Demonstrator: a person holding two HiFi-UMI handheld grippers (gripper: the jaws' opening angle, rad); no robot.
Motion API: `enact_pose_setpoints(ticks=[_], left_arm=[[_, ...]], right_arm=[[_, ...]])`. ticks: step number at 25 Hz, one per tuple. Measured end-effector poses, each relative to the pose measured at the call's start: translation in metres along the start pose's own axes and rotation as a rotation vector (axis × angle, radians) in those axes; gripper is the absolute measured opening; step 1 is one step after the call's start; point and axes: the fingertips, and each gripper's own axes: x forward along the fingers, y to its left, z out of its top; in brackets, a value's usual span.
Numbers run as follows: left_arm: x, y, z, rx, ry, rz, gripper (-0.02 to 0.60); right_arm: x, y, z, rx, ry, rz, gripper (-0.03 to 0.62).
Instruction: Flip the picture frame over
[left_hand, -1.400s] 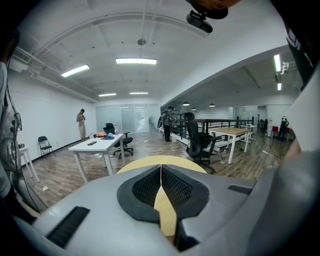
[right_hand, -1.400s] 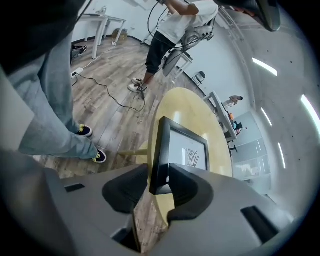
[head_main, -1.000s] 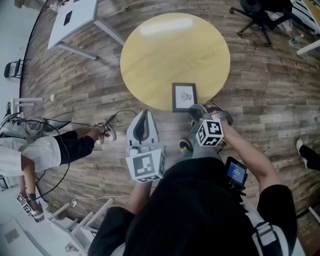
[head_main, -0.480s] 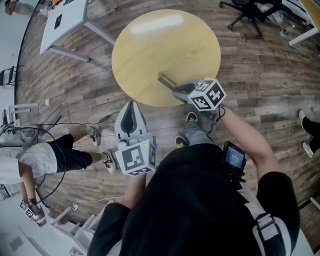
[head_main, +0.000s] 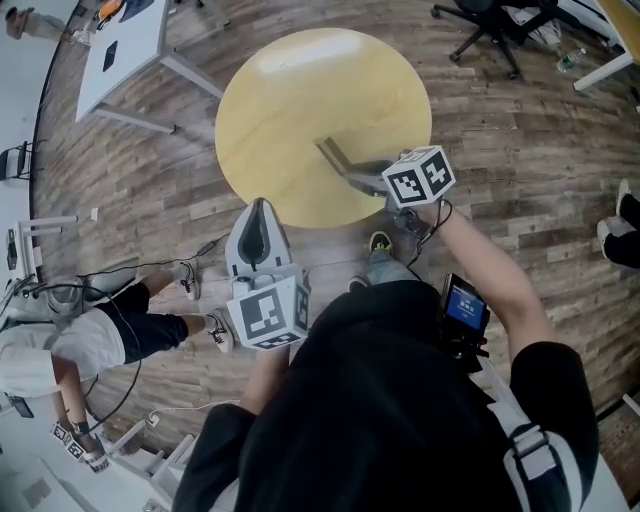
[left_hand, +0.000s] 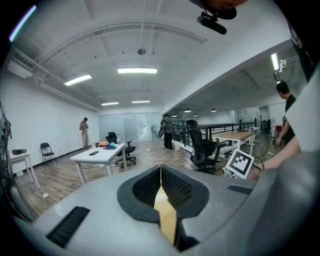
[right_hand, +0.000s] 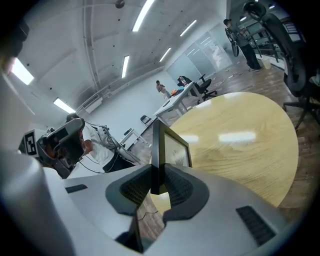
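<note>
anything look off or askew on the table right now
Only the picture frame: it is not lying flat but stands up on edge over the round table, clamped by the right gripper. Nothing looks spilled or damaged.

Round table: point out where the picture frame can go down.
The round table is bare across its far, left and middle parts, bounded only by its rim. It is crowded only at the near right, where the right gripper holds the picture frame on edge; the left gripper is at the near-left rim.
</note>
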Motion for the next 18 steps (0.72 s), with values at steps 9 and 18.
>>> enact_pose_setpoints(ticks=[9,18], left_arm=[[0.019,-0.026,0.007,0.021,-0.014,-0.028,0.023],[0.026,-0.034,0.006,0.023,-0.003,-0.024,0.023]], right_arm=[[-0.017,-0.041,-0.01,0.035,0.017,-0.061,0.084],[-0.024,-0.07,-0.026,0.145,0.029,-0.1,0.075]])
